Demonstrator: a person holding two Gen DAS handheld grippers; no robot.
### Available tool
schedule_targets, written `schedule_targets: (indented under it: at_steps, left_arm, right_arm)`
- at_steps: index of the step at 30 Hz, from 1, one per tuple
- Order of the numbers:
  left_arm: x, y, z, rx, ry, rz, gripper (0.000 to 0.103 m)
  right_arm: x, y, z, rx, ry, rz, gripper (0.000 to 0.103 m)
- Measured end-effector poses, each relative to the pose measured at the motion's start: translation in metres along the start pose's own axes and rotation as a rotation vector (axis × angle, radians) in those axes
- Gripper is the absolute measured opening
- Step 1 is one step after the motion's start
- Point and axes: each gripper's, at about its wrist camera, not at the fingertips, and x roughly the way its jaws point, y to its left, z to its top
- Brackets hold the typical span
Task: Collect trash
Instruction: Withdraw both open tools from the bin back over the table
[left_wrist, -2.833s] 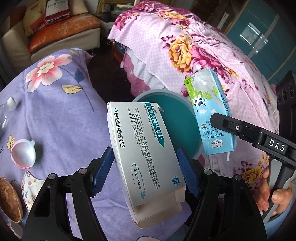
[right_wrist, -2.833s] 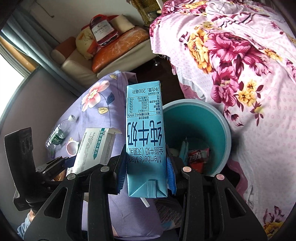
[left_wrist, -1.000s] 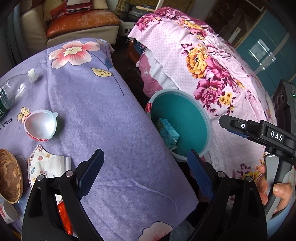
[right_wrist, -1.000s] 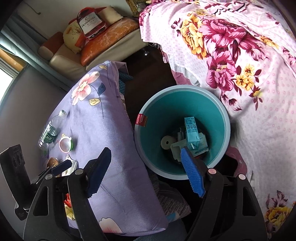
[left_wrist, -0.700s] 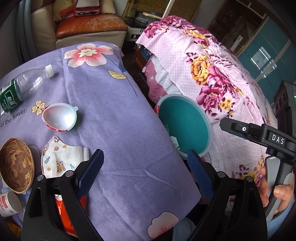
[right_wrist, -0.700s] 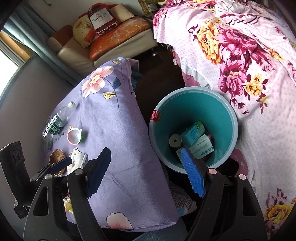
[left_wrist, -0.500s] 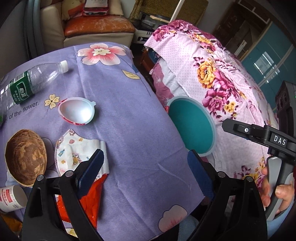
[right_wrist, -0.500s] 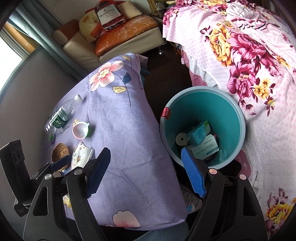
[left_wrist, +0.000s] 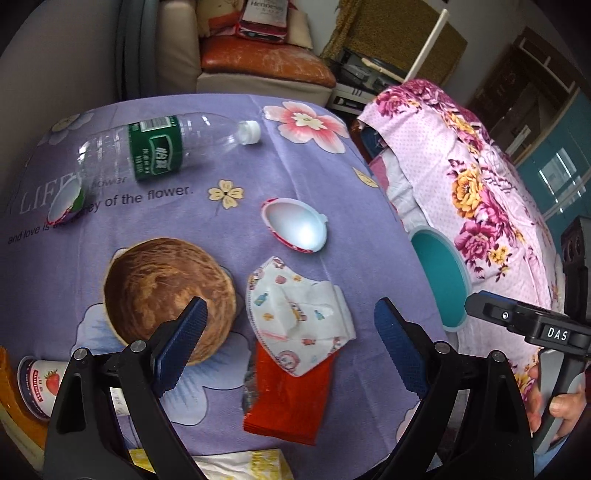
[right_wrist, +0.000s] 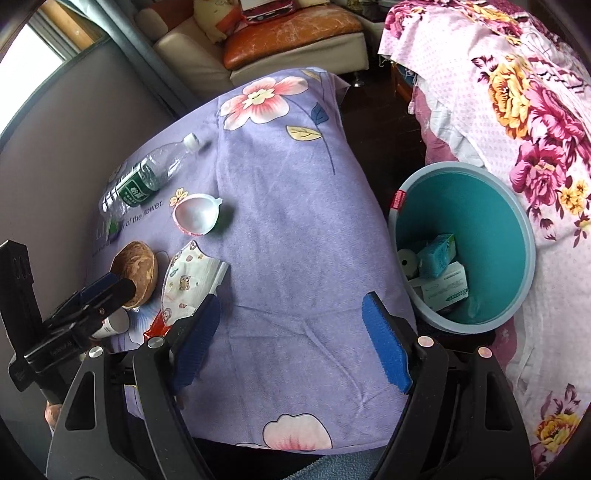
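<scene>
My left gripper (left_wrist: 291, 325) is open and empty, hovering over a printed face mask (left_wrist: 295, 314) that lies on a red packet (left_wrist: 288, 398). A brown coconut shell (left_wrist: 166, 291), a white plastic cup (left_wrist: 297, 229) and an empty water bottle (left_wrist: 159, 147) lie on the purple tablecloth (left_wrist: 184, 206). My right gripper (right_wrist: 291, 328) is open and empty above the cloth (right_wrist: 295, 229), left of the teal trash bin (right_wrist: 517, 229). The bin holds a blue milk carton (right_wrist: 437, 254) and a white medicine box (right_wrist: 445, 288).
A strawberry yogurt cup (left_wrist: 40, 380) and a yellow tissue pack (left_wrist: 236, 465) lie at the table's near edge. A bed with a pink floral cover (right_wrist: 524, 110) stands right of the bin. A sofa (right_wrist: 277, 33) is behind the table.
Both grippers let go of the medicine box and the milk carton, which now lie in the bin. Both then swung left from the bin toward the table; the left now hangs over the mask.
</scene>
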Motion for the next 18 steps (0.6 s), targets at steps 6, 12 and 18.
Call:
schedule_targets:
  at_steps: [6, 12, 18]
  left_arm:
    - [-0.005, 0.047, -0.002, -0.062, -0.006, 0.052, 0.092]
    - [-0.009, 0.086, -0.004, -0.129, -0.01, 0.076, 0.092]
    - [-0.005, 0.105, -0.005, -0.143, 0.0, 0.082, 0.092]
  right_arm:
    - [0.026, 0.034, -0.001, -0.058, 0.057, 0.0, 0.075]
    - [0.058, 0.067, -0.004, -0.105, 0.122, 0.011, 0.075]
    - [0.093, 0.099, -0.003, -0.146, 0.169, 0.0, 0.075]
